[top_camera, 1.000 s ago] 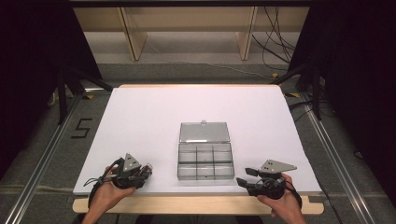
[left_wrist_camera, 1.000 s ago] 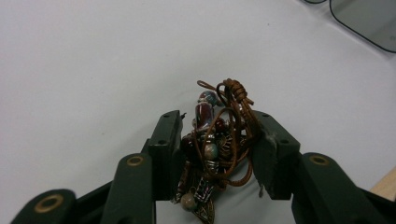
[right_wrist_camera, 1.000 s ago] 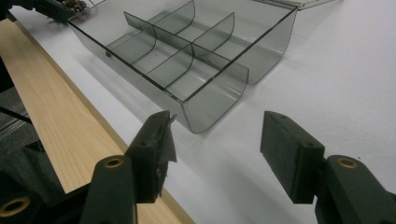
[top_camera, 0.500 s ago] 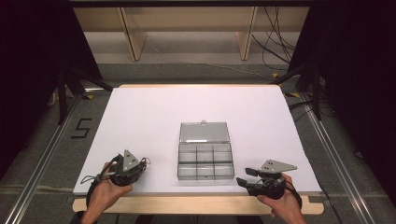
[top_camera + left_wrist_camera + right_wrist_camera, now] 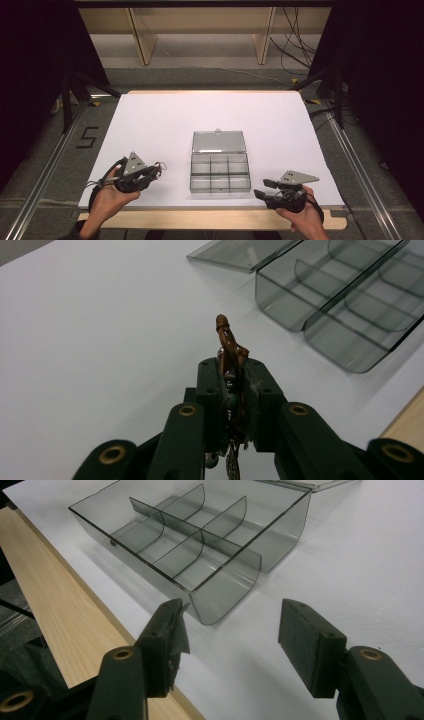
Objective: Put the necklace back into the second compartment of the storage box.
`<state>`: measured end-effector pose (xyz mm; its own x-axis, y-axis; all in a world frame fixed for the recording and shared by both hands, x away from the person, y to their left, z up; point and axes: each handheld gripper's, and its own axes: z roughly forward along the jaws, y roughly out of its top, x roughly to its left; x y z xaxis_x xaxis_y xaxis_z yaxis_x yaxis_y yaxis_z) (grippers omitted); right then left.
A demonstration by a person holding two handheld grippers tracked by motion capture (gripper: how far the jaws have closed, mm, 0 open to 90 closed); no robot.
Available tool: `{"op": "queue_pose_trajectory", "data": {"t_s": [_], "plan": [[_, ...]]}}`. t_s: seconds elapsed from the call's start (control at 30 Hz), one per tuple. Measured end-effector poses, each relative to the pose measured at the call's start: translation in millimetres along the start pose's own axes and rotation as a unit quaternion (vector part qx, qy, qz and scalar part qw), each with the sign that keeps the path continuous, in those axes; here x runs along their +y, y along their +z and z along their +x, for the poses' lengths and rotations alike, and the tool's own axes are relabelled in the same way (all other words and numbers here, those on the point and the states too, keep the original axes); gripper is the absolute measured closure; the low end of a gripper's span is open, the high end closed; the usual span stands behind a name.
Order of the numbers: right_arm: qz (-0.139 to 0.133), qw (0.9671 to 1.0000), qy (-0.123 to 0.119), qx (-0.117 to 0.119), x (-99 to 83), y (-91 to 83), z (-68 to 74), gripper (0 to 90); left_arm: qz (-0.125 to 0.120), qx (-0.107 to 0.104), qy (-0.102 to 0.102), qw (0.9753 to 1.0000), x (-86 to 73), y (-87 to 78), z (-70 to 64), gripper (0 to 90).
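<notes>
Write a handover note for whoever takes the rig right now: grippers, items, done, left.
Left gripper: shut on a small brown cord-and-chain piece, held left of the box.
Right gripper: open, holding nothing, near the box's front right corner.
Compartment box: mid-table, lid open and lying flat behind it, compartments look empty.
Done: piece picked up.
Left: probably place it in a compartment, then close the lid.

White table (image 5: 165,120) – shelf legs (image 5: 141,35), cables (image 5: 295,40) behind.

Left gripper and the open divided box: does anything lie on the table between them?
No. In the high view, bare white table separates the left gripper, shut on a brown cord bundle, from the box.
</notes>
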<state>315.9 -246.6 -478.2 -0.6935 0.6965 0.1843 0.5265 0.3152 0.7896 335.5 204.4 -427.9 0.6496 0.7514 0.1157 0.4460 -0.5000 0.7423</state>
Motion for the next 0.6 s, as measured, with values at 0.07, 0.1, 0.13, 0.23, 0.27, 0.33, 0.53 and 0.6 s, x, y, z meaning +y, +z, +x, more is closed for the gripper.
{"op": "queue_pose_trajectory", "data": {"t_s": [0.07,0.1,0.13,0.23,0.27,0.33,0.53,0.6], "plan": [[0.0,1.0,0.008,0.0,-0.2,-1.8,1.8,44.3,-0.003,-0.005,0.003,1.0,5.2,2.2,-1.7,78.2],[-0.003,1.0,0.0,0.001,-0.1,-1.5,-0.2,44.4,-0.006,-0.008,-0.002,0.9999,8.1,4.2,-2.4,78.2],[-0.005,1.0,-0.007,-0.002,-0.2,-1.1,-1.4,44.3,-0.003,-0.013,-0.001,0.9999,11.2,6.0,-2.0,78.2],[-0.002,1.0,-0.003,0.008,0.4,-2.2,-2.1,44.2,-0.012,-0.013,-0.005,0.9998,18.9,10.9,-4.9,78.2],[-0.005,0.9999,0.01,0.006,-0.2,-2.3,0.4,44.1,-0.017,-0.014,-0.003,0.9997,20.8,12.2,-5.6,78.2],[-0.004,0.9999,0.011,0.008,-0.2,-2.3,0.2,43.8,-0.02,-0.019,-0.003,0.9996,26.9,13.9,-9.5,78.2],[-0.011,0.9997,0.018,0.015,-0.3,-2.1,0.0,42.7,-0.032,-0.036,0.007,0.9988,47.0,20.6,-21.2,78.2],[-0.007,0.9999,0.011,0.008,-0.1,-3.1,-0.9,41.8,-0.036,-0.044,0.011,0.9983,53.2,23.2,-24.0,78.2]]}}
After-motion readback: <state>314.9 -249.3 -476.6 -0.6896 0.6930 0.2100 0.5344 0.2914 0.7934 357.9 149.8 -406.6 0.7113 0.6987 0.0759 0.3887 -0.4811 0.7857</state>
